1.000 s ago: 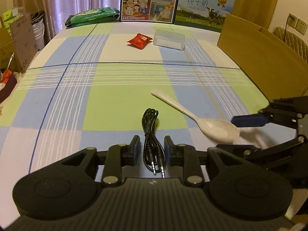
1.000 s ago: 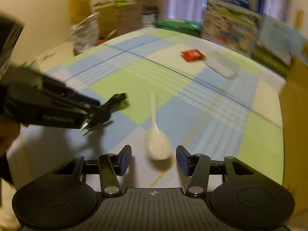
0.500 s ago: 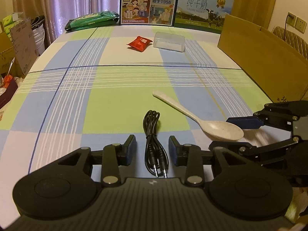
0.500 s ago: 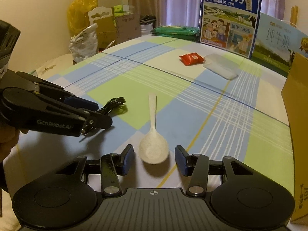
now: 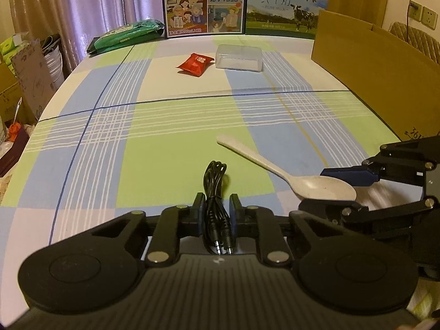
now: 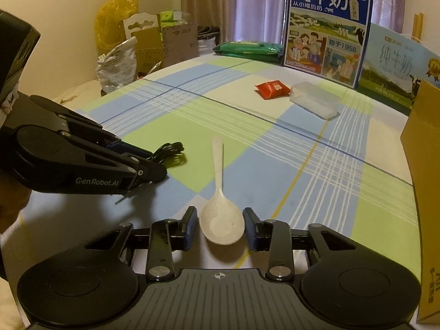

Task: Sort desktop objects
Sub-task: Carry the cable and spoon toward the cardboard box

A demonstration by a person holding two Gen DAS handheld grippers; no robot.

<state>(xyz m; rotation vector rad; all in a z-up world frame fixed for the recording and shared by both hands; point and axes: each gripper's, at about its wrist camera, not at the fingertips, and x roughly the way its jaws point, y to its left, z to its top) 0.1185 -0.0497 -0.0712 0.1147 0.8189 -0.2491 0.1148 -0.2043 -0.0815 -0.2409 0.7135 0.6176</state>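
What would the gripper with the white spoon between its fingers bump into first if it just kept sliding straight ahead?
The right gripper already has the spoon bowl between its open fingers, so it would push that first. Beyond the handle tip, the checked tablecloth looks free until the red packet and clear plastic box, though depth is hard to judge.

Dim, warm light throughout. Purple curtains point(image 5: 90, 8) across the upper left of the left wrist view, with a brownish drape at the far left edge. Cream wall point(image 6: 68, 8) in the upper left of the right wrist view. Wall sockets point(image 5: 423, 13) at the upper right on a pale wall, a quilted chair back point(image 5: 412, 38) just below. Bench under a checked cloth point(image 5: 165, 143) of blue, green and cream. Cardboard boxes point(image 5: 30, 74) stacked at the left edge.
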